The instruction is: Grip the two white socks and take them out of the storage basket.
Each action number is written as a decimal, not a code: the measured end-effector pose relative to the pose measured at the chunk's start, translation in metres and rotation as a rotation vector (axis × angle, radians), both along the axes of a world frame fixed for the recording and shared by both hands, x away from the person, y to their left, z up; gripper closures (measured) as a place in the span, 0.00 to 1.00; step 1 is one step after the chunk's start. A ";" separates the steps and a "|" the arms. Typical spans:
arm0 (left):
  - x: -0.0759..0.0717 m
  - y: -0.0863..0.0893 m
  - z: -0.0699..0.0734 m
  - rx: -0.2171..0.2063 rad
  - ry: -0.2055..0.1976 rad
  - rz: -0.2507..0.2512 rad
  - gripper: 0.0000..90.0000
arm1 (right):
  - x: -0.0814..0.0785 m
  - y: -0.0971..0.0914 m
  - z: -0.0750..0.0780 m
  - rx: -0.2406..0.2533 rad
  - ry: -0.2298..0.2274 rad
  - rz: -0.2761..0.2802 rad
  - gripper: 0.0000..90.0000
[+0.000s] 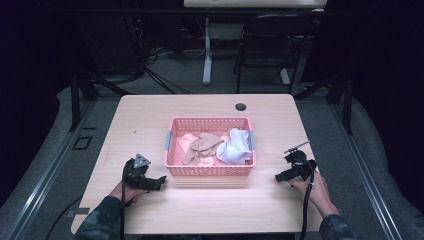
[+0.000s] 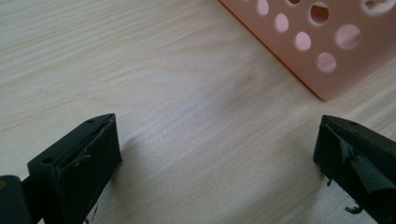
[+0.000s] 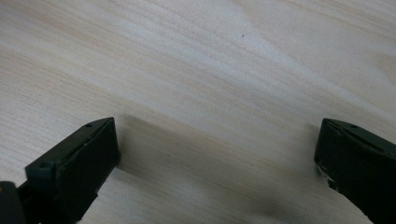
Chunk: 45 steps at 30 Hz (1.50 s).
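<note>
Left gripper (image 1: 159, 181): it rested low over the table (image 1: 150, 115), near the front edge and toward the left corner, just beside the front-left corner of the basket. Its jaws were spread wide and nothing was between them; in the left gripper view only bare wood lay under the gripper (image 2: 215, 154).

Basket (image 1: 210, 170): the pink basket with round holes stood in the middle of the table, a little nearer to the front edge than to the back edge. In the left gripper view its wall (image 2: 322, 42) was close ahead, apart from the jaws.

Beige cloth (image 1: 202, 145): it lay crumpled in the left and middle part of the basket.

White cloth (image 1: 235, 147): it lay bunched in the right part of the basket, touching the beige cloth.

Right gripper (image 1: 278, 177): it sat near the front edge toward the right corner, just beside the front-right corner of the basket. Its jaws were spread wide and held nothing; the right gripper view (image 3: 217, 154) showed plain wood below.

Done: as I judge, nothing yet. Both cloths were inside the basket and no gripper touched them.

Left to do: probably all of the work. One gripper had to reach over the front wall, pinch a cloth and lift it.
</note>
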<state>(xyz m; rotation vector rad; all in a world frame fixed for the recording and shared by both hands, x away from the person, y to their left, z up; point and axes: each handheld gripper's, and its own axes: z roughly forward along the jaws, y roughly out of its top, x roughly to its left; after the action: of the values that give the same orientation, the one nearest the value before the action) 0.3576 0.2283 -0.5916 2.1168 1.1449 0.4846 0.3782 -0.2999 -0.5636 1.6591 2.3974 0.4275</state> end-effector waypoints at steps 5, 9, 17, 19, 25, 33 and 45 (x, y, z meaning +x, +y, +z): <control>0.001 0.000 0.000 0.001 -0.001 -0.009 0.01 | -0.001 0.000 0.000 0.003 -0.011 -0.003 0.00; 0.002 -0.001 0.000 -0.003 0.000 -0.007 0.01 | -0.002 -0.001 -0.001 0.004 -0.017 0.006 0.00; 0.001 -0.001 0.000 -0.003 0.000 -0.003 0.01 | -0.002 -0.001 0.000 0.003 -0.016 0.006 0.00; 0.001 -0.001 0.000 -0.002 -0.001 -0.005 0.01 | -0.002 -0.001 0.000 0.002 -0.016 0.007 0.00; 0.001 -0.001 0.000 -0.003 0.000 -0.005 0.01 | -0.002 -0.001 -0.001 0.004 -0.016 0.006 0.00; 0.001 -0.002 0.000 -0.002 -0.001 0.000 0.01 | -0.003 0.000 0.000 0.001 -0.013 0.007 0.00; 0.001 -0.002 0.000 -0.004 -0.002 -0.003 0.01 | -0.001 0.006 0.024 -0.005 -0.016 0.089 0.00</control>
<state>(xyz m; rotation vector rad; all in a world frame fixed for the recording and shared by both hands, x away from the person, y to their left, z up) 0.3589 0.2265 -0.5918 2.1137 1.1410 0.4828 0.3767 -0.2942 -0.5397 1.5456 2.4648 0.4463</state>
